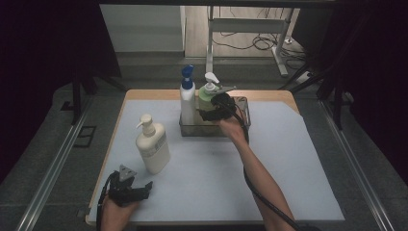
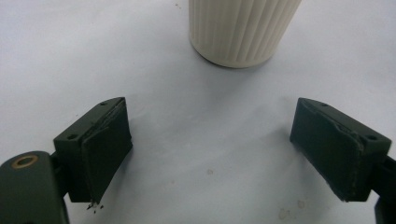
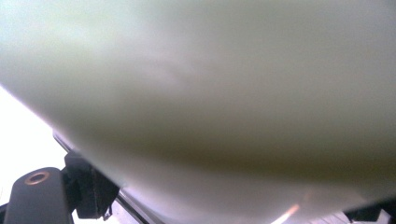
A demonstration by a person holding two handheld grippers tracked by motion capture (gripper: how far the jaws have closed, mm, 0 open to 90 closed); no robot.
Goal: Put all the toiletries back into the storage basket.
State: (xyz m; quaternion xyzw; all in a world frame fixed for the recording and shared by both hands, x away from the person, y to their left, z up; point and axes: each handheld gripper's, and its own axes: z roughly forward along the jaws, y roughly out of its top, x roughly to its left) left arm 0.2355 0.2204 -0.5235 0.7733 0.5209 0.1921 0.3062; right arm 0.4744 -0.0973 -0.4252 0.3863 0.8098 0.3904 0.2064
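The green pump bottle (image 1: 208,94) stands upright in the clear bin (image 1: 243,126) at the far middle of the table (image 1: 298,183). Its white pump head is at the top, with the nozzle pointing to the right. The right gripper (image 1: 211,108) is at the body of this bottle, on its near right side, and the person's right forearm reaches to it from the near edge. In the right gripper view the pale green wall of the bottle (image 3: 210,93) is very close and blurred, and it lies between the two jaws, which stand wide around it. The gripper seems to hold the bottle, but the contact of the pads is not clearly visible.

Just to the left of it, in the same bin, stands a white bottle with a blue pump (image 1: 187,96), touching or almost touching the green one.

A cream pump bottle (image 1: 152,147) stands alone on the table, nearer and to the left. The left gripper (image 1: 132,188) rests at the near left corner, with its jaws wide open and nothing between them. In the left gripper view the ribbed base of the cream bottle (image 2: 240,30) is a little beyond the jaws.
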